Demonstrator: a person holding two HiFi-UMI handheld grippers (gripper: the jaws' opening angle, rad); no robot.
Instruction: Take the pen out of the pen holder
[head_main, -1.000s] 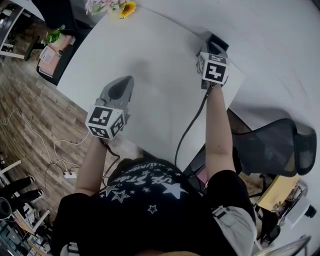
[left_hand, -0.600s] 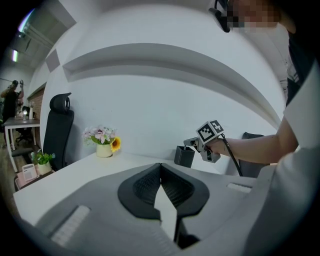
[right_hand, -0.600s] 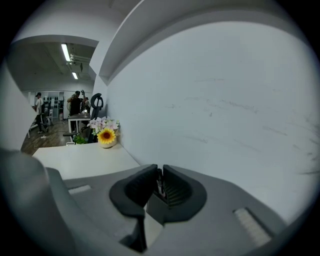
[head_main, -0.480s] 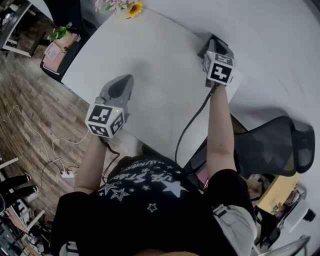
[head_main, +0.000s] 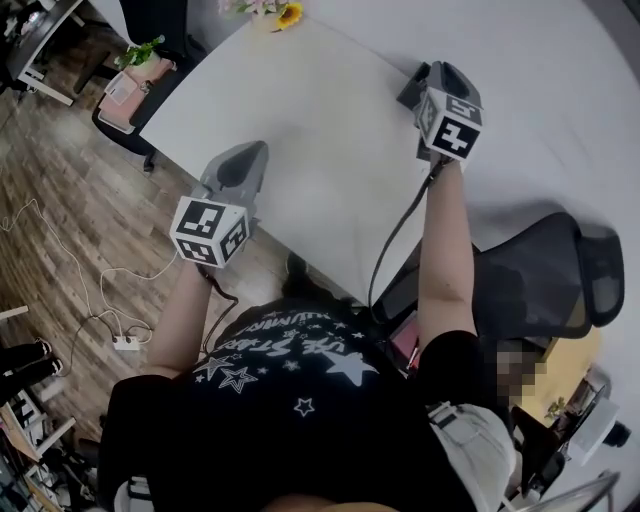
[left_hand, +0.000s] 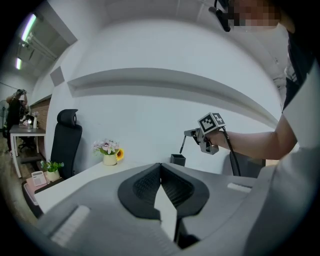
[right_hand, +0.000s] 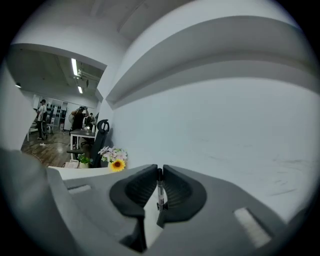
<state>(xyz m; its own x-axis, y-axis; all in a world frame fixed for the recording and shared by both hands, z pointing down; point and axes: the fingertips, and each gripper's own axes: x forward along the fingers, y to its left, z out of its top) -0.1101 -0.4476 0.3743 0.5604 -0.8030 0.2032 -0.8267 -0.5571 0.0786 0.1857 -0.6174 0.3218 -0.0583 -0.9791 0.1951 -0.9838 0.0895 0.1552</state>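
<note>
In the right gripper view a thin dark pen (right_hand: 160, 192) stands upright between the jaws of my right gripper (right_hand: 160, 171), which is shut on it. The left gripper view shows the same right gripper (left_hand: 186, 133) raised over the far edge of the table. The pen (left_hand: 182, 145) hangs from it just above the small dark pen holder (left_hand: 177, 160). In the head view the right gripper (head_main: 440, 72) hides most of the pen holder (head_main: 409, 93). My left gripper (left_hand: 160, 166) is shut and holds nothing; it hovers over the table's near left edge (head_main: 248, 152).
The white table (head_main: 320, 130) stands against a white wall. A vase of flowers (left_hand: 110, 152) sits on the table's far left corner. A black mesh chair (head_main: 540, 290) stands to my right, another chair (left_hand: 65, 142) beyond the table. Cables (head_main: 90, 300) lie on the wooden floor.
The right gripper has risen with the pen, away from the holder. The left gripper has shifted a little farther over the table and upward.
</note>
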